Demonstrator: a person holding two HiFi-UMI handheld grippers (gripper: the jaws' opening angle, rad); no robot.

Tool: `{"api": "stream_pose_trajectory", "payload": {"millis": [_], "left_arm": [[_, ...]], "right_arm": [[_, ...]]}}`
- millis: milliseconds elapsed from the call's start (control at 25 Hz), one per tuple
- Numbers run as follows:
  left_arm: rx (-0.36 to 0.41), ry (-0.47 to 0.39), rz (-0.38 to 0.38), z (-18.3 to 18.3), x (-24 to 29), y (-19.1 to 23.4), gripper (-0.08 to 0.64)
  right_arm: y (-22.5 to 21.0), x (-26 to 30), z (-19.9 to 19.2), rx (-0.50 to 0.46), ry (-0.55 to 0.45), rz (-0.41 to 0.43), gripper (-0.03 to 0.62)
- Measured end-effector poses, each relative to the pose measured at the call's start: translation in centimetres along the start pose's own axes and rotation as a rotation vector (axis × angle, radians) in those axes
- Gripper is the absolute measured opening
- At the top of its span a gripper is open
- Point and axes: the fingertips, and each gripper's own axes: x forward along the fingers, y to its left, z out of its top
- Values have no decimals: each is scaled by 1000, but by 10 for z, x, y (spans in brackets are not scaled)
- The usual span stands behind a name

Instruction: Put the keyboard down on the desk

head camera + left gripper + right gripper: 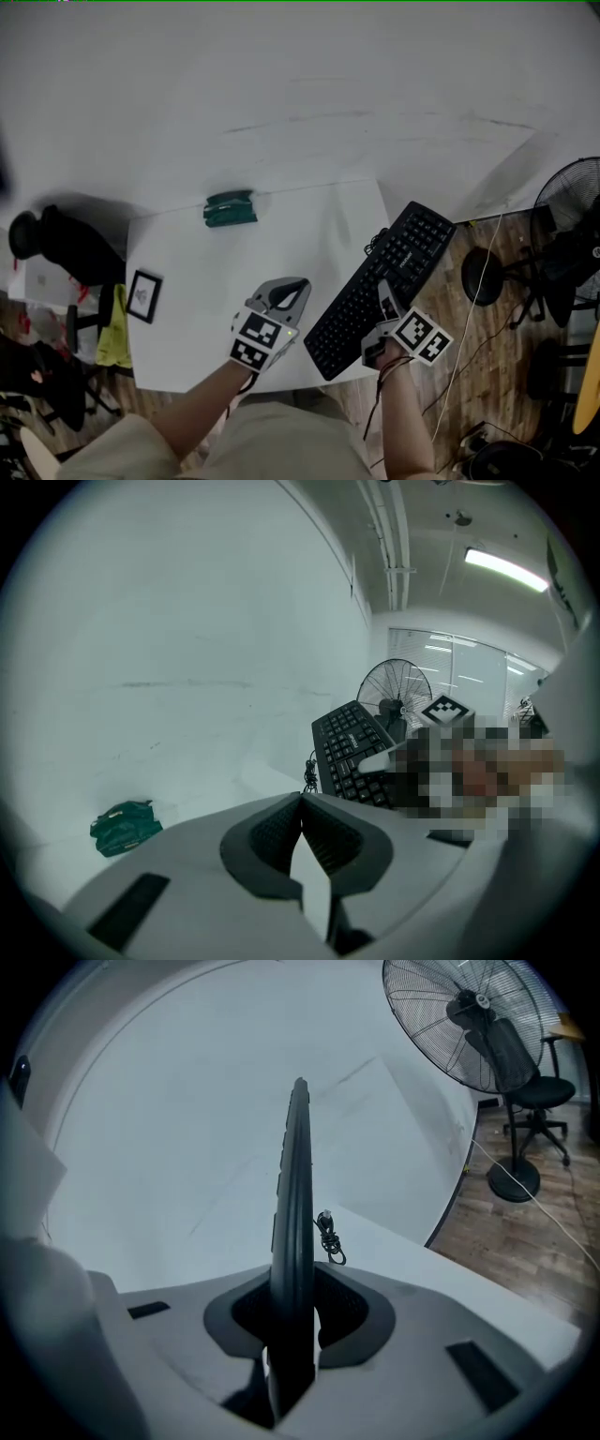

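**Holding the keyboard at the counter's corner**

Gripping the keyboard (380,291) is the right hand-held gripper (385,296). Its jaws are closed on the keyboard's right long edge, about midway along. In the right gripper view the keyboard (292,1232) shows edge-on as a thin black blade. It stands up between the two pads of that hand-held gripper (292,1309), which press on it from both sides.

From the head view the keyboard runs on a slant. Its near end is over the white counter (206,300), and its far end reaches past the counter's right edge, above the wood floor (497,328). In the left gripper view the keyboard (352,752) is tipped so that its keys face left. It looks raised rather than lying flat, though its underside is not visible. Its cable (328,1237) hangs in a small coil just beside its far end.

The left hand-held gripper (296,289) is just left of the keyboard's near end and apart from it. In its own view the jaws of this hand-held gripper (302,806) meet at the tips with nothing between them.

A green pouch (230,208) lies well to the left of the keyboard, near the wall. A small black-framed card (144,296) is farther left still, at the counter's left edge. A fan (572,202) stands on the floor to the right of the keyboard's far end.
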Motion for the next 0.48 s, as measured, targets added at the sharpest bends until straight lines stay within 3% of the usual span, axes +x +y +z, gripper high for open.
{"api": "stream_pose_trajectory", "payload": {"millis": [160,480], "left_arm": [[-28,35,-1,-16,12,6,21],[-71,100,2,-47,26,20,21]], "right_arm": [[-11,15,-11,-2,21,-5,91],[-38,55,-43,89,128,-21,95]]}}
